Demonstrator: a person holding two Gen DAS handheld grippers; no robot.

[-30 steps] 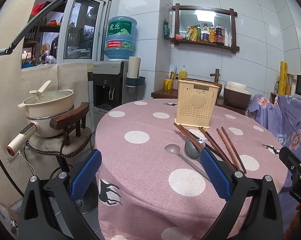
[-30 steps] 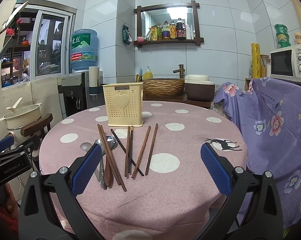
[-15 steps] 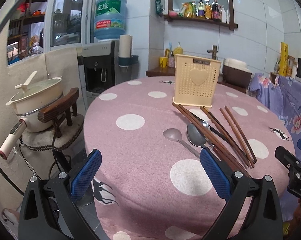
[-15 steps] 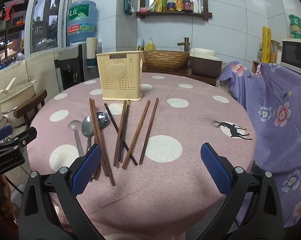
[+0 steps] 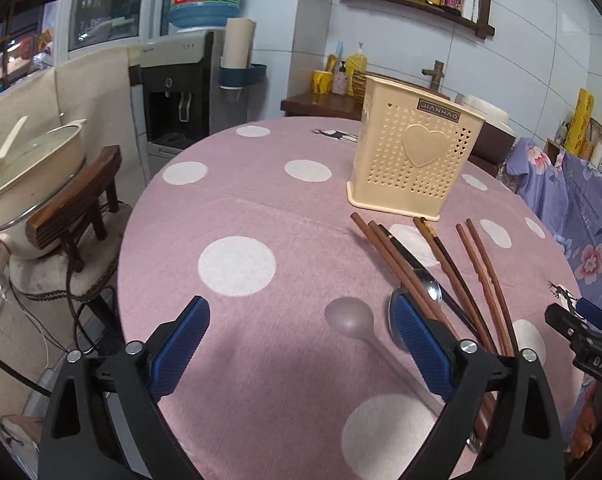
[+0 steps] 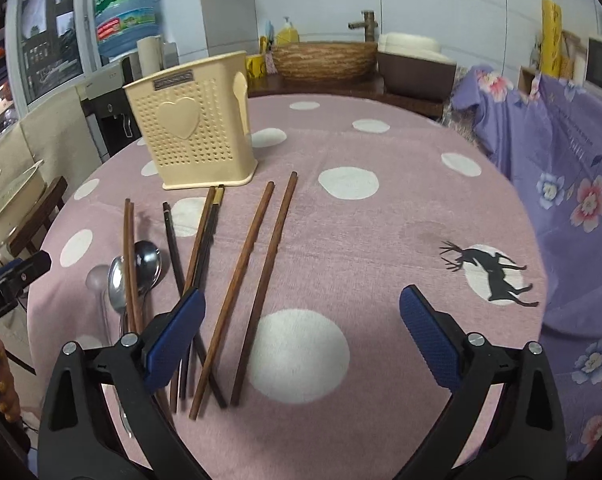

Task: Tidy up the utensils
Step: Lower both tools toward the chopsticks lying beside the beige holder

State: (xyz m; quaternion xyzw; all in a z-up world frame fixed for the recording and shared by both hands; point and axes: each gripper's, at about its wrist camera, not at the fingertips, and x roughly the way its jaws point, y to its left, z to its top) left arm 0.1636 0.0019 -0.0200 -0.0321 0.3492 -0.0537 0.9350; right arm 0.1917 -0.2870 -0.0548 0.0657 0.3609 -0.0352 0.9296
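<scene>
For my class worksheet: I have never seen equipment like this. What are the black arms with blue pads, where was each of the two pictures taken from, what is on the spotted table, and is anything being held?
No robot here: a person holds a hand tool with two fingers in each hand, each carrying a wide-angle camera looking along its fingers. One picture is from the left gripper, the other from the right gripper.

On the pink table stand a cream utensil holder, with brown chopsticks and metal spoons lying loose in front of it.

Nothing is held. Both grippers are open above the table; the left one's fingers have just been closing a little, with nothing clamped between them.
</scene>
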